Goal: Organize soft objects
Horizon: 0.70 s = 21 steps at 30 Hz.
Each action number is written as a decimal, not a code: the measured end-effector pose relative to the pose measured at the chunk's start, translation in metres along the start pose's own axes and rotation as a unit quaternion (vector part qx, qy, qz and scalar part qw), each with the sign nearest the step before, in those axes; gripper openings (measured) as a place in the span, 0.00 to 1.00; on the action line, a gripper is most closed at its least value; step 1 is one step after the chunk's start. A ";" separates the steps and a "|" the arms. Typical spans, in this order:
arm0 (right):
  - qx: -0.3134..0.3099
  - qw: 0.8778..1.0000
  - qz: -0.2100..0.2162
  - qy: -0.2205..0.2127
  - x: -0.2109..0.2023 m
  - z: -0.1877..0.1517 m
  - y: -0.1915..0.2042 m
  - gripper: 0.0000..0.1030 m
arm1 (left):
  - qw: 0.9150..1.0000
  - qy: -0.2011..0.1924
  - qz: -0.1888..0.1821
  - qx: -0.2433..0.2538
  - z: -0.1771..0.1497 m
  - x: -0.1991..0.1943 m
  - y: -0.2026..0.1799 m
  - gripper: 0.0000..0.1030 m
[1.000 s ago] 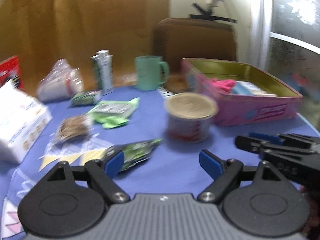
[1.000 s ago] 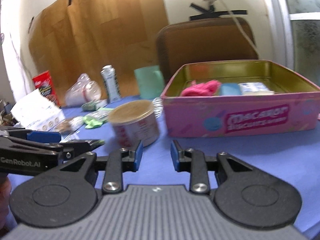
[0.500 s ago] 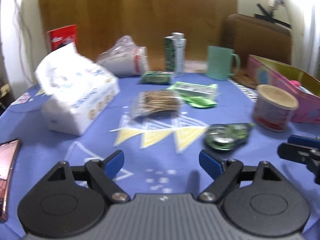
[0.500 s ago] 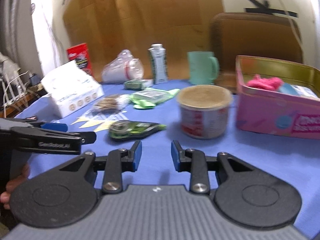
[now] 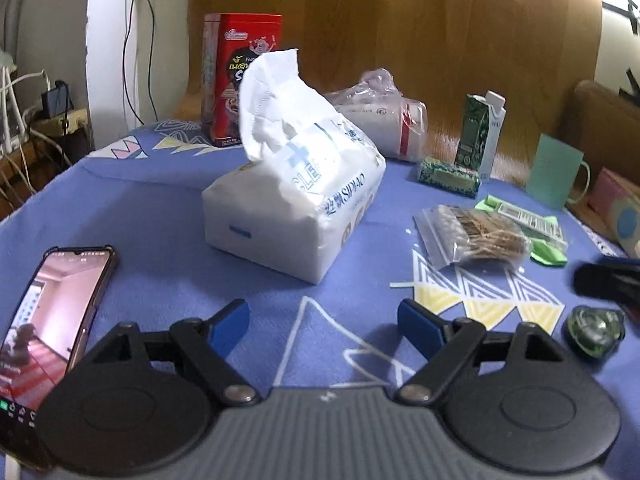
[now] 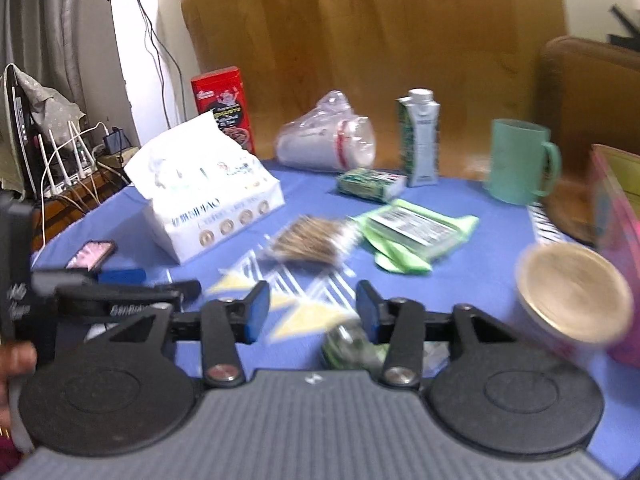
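Observation:
A white soft tissue pack (image 5: 296,200) lies on the blue tablecloth, straight ahead of my left gripper (image 5: 324,320) and a short way beyond its tips. That gripper is open with nothing between its blue pads. In the right wrist view the tissue pack (image 6: 208,204) sits to the far left. My right gripper (image 6: 312,308) is opening its jaws over the cloth, with nothing between them. A clear bag of cotton swabs (image 6: 316,240) lies just ahead of it. A small green packet (image 6: 348,348) lies under its right finger.
A phone (image 5: 48,320) lies at the left edge. A red tin (image 5: 240,80), bagged cups (image 5: 384,120), a carton (image 5: 480,132) and a green mug (image 6: 520,160) line the back. A flat green pack (image 6: 416,232), a round tub (image 6: 572,296) and a pink tin (image 6: 616,208) are to the right.
Both grippers have swung left across the table, away from the pink tin. The tissue pack now stands in front of the left gripper. The right jaws have widened.

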State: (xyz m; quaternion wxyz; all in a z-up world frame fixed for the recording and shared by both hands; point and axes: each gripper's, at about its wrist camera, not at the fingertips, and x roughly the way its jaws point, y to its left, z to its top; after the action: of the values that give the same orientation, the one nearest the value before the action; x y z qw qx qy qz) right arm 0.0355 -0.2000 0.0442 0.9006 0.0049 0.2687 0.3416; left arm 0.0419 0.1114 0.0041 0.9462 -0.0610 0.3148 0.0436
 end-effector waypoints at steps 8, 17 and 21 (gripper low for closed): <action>0.067 0.995 0.006 0.074 0.082 0.038 -0.019 0.57 | 1.000 -0.009 -0.011 -0.022 0.001 -0.002 0.007 0.78; 0.076 0.991 0.057 0.093 0.070 0.021 -0.011 0.30 | 0.989 -0.026 -0.089 -0.113 0.004 -0.009 0.043 0.78; 0.041 0.992 0.089 0.080 0.023 -0.008 0.010 0.30 | 0.982 -0.028 -0.119 -0.142 0.001 -0.011 0.055 0.74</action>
State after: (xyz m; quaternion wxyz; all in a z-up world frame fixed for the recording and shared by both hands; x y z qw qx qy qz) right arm 0.0395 -0.1794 0.0279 0.8413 0.0387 0.3521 0.4084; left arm 0.0273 0.1652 0.0062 0.9346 -0.2311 0.2694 -0.0236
